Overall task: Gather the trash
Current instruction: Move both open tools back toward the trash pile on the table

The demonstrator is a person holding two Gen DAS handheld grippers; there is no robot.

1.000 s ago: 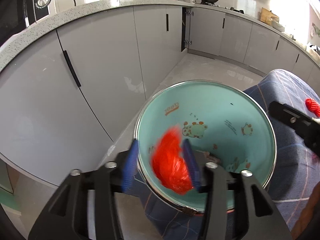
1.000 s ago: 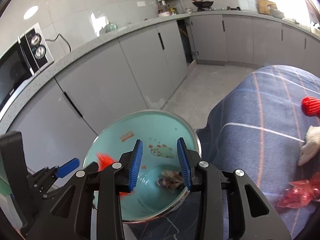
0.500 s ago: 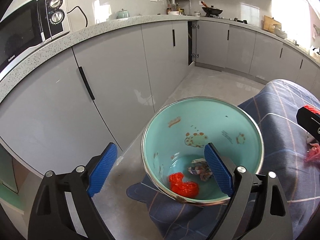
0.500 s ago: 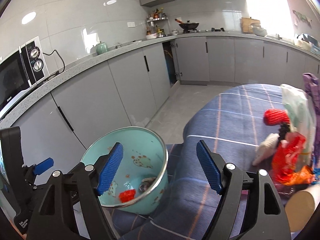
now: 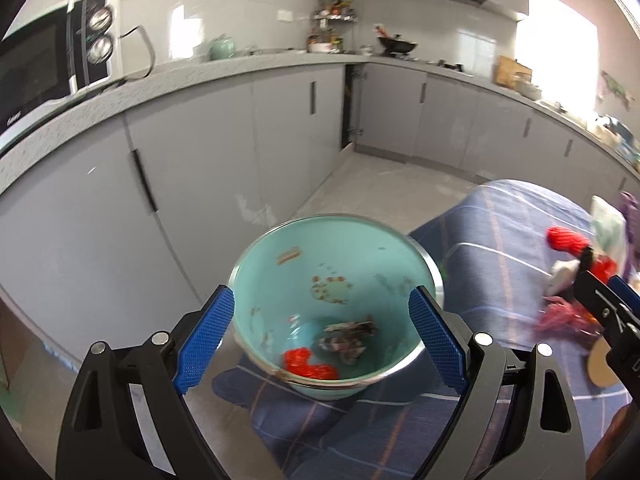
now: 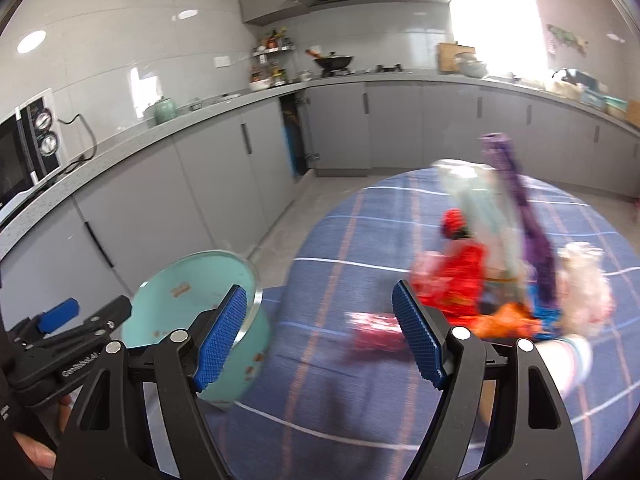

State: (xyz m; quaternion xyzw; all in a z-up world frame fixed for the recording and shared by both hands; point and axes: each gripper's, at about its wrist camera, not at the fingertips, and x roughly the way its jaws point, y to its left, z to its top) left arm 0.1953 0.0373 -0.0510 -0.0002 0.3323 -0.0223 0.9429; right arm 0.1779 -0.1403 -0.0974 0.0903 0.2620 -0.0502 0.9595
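Note:
A teal enamel basin (image 5: 332, 272) stands at the table's edge on a blue checked cloth; it also shows in the right wrist view (image 6: 188, 292). Inside lie a red wrapper (image 5: 308, 366) and a crumpled grey wrapper (image 5: 348, 336). My left gripper (image 5: 320, 344) is open and empty, above and in front of the basin. My right gripper (image 6: 316, 340) is open and empty over the cloth, facing a blurred pile of trash (image 6: 480, 280) with red, orange, purple and white pieces. A pink wrapper (image 6: 376, 332) lies nearest it.
The blue checked tablecloth (image 6: 320, 400) covers the table. Grey kitchen cabinets (image 5: 200, 160) and a tiled floor lie beyond the table's edge. A microwave (image 5: 52, 64) stands on the counter at the left. A round cardboard piece (image 5: 600, 364) lies at the right.
My left gripper let the red wrapper fall into the basin, opened and drew back. My right gripper opened and swung right from the basin towards the trash pile.

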